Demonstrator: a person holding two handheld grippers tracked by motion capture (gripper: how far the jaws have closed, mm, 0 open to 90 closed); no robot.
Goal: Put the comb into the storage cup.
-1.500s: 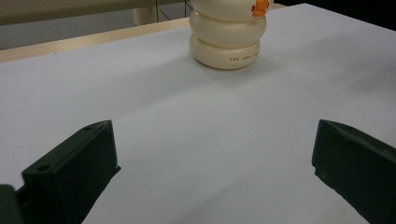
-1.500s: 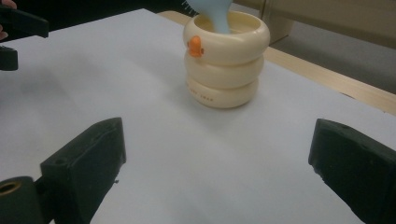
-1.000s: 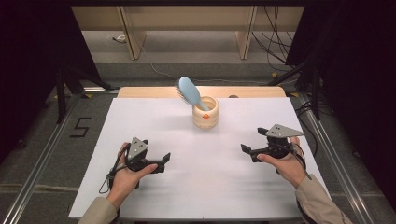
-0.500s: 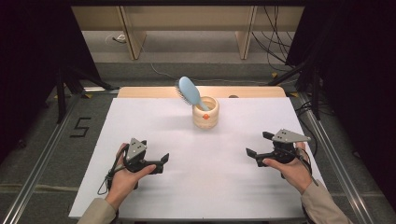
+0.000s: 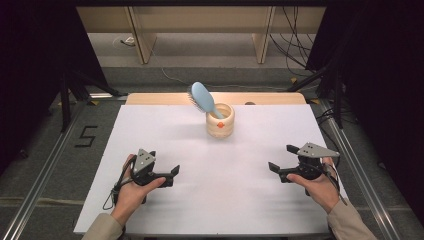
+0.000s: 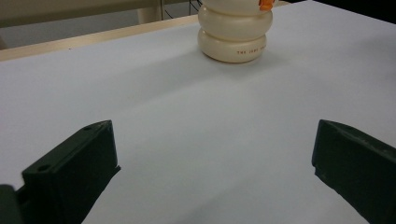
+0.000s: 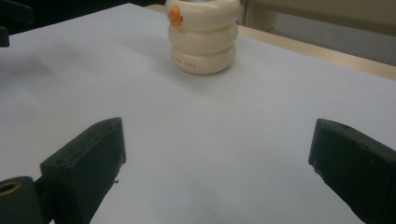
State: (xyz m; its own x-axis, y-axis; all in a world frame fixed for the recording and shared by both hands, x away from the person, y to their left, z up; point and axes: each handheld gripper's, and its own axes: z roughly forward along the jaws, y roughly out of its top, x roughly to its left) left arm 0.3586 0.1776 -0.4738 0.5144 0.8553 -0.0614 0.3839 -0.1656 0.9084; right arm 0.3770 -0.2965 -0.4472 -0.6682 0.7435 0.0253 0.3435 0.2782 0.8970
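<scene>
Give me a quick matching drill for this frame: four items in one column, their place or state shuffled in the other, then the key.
Column 1
1. light blue plastic hairbrush
2. cream ribbed round holder cup
3. left tool
4. right tool

Column 2
A. open over the near left of the white table
B. stands on the far middle of the table, small orange mark on its side
C. open over the near right of the table
D. leans out of the cup, head tilted up and to the left

Pairs: 1-D, 2-B, 3-A, 4-C
</scene>
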